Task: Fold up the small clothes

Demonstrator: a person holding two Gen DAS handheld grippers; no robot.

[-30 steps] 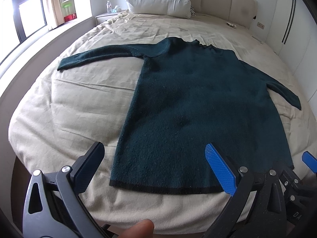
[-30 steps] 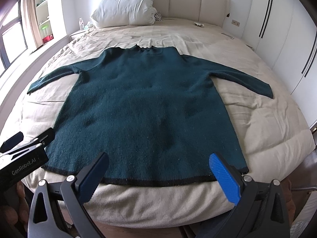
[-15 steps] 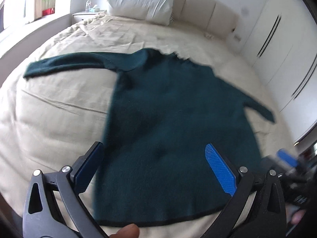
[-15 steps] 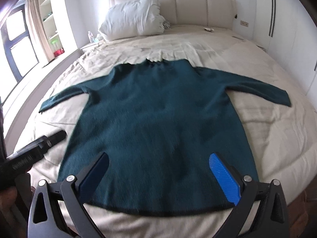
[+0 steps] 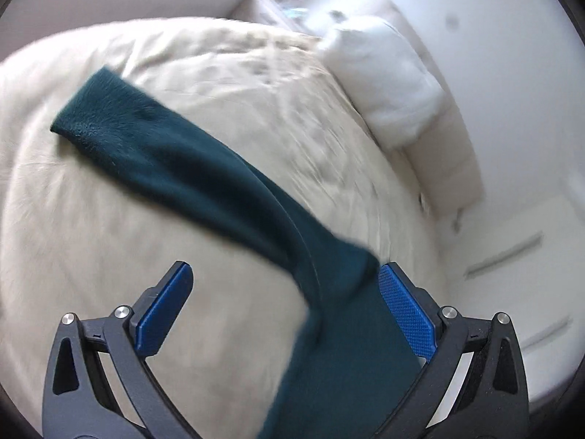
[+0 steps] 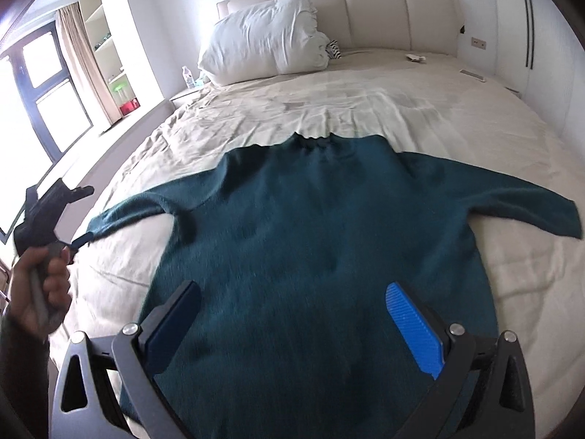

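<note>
Across the bed [image 6: 420,109], the dark teal sweater [image 6: 321,256] lies flat, both sleeves spread wide; by my judgement no fold is made yet. Near the left sleeve [image 5: 153,146], the left tool [image 5: 285,314] gapes wide, holding nothing. Over the body hovers the right tool [image 6: 292,329], likewise wide and empty. All folding remains.

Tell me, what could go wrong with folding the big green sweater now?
The left gripper is open near the left sleeve, and that view is blurry, so it might grab bed sheet along with the wool. The right gripper is open over the sweater, not holding it, so tugging the sleeve might bunch it.
</note>
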